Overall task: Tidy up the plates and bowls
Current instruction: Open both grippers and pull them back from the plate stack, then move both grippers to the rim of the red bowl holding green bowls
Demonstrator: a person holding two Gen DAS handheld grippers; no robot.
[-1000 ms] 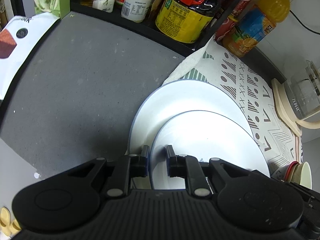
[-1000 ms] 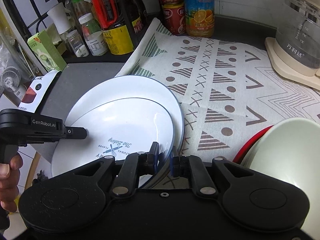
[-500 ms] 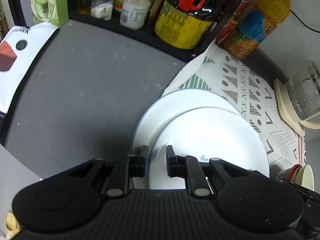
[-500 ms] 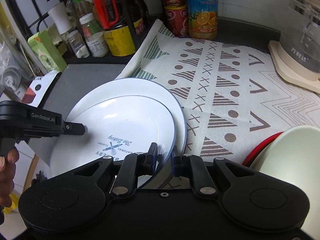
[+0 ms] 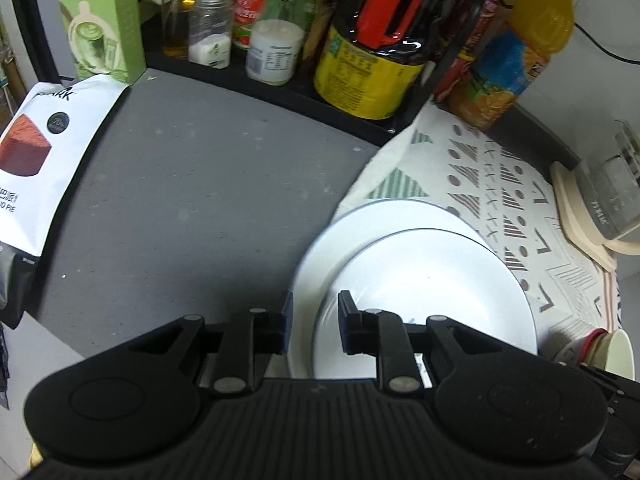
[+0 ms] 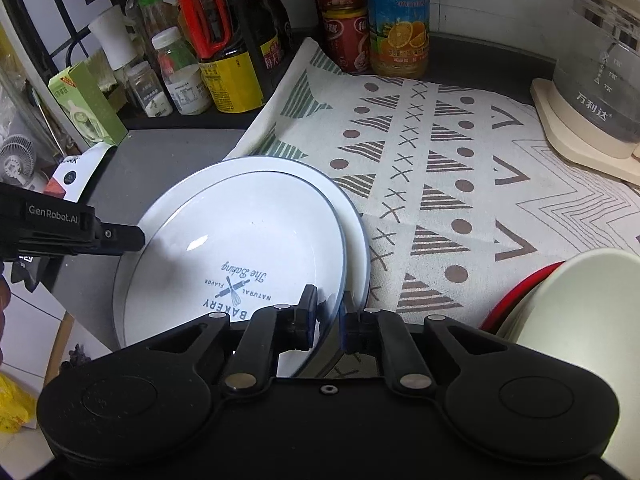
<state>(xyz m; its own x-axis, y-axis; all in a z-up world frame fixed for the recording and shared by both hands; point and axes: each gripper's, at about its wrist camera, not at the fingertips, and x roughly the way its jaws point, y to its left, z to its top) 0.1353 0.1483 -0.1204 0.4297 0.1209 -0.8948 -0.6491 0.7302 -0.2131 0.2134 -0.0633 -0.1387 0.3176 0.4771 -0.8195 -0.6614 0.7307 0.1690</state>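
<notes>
A white plate with a blue rim and "BAKERY" print (image 6: 240,248) lies on a larger white plate (image 6: 354,232), half on the patterned cloth (image 6: 460,184). My right gripper (image 6: 328,312) is shut on the top plate's near rim. My left gripper (image 5: 314,320) has its jaws apart around the left rim of the plates (image 5: 424,280); in the right wrist view its fingertip (image 6: 120,238) sits at that rim. A cream bowl in a red bowl (image 6: 572,300) stands at the right.
Bottles, jars and a green carton (image 5: 100,20) crowd the back shelf. An orange juice bottle (image 6: 398,20) and red cans stand behind the cloth. A glass kettle on a cream base (image 6: 596,92) is at the right. A snack bag (image 5: 36,160) lies on the grey counter (image 5: 180,200) at the left.
The left gripper's jaws have opened wider at the plate rim and it has drawn back slightly. The top plate has slid further onto the larger plate.
</notes>
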